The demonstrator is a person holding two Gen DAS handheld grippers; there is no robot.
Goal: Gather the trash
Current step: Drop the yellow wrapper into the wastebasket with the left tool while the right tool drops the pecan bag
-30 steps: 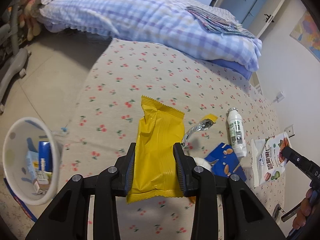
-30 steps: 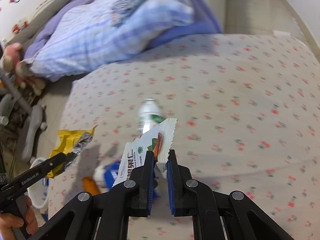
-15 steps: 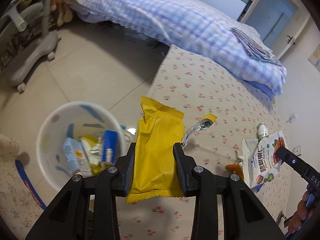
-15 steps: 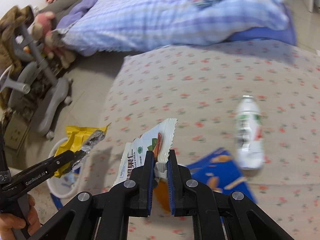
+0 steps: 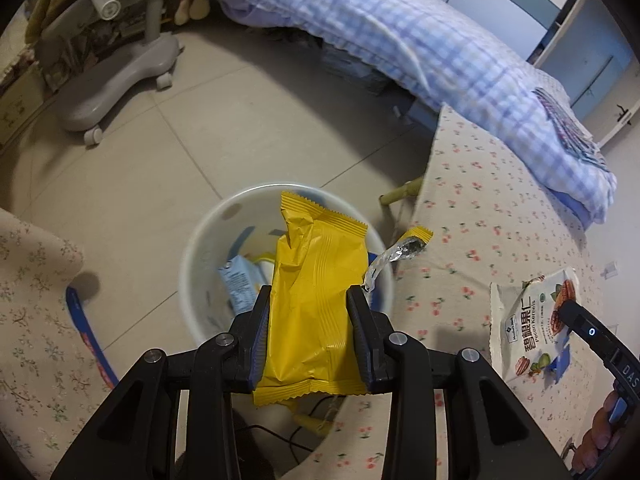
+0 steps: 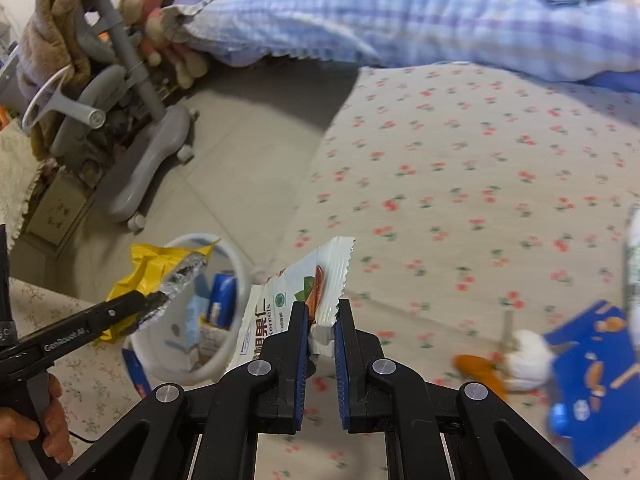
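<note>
Left wrist view: the yellow wrapper (image 5: pixel 316 304) is gripped by the left claw (image 5: pixel 314 312) and is held right over the white bin (image 5: pixel 200 248), which stands on the floor beside the flowered bed (image 5: pixel 500 208).

Right wrist view: the white nut packet (image 6: pixel 296 300) is pinched by the right claw (image 6: pixel 322 320) above the bed edge. A blue packet (image 6: pixel 592 360) is seen lying on the bed.

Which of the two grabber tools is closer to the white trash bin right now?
Left. The left gripper holds the yellow wrapper right over the white bin. The right gripper, clamping the white snack bag, is off to the bin's side, over the bed.
</note>
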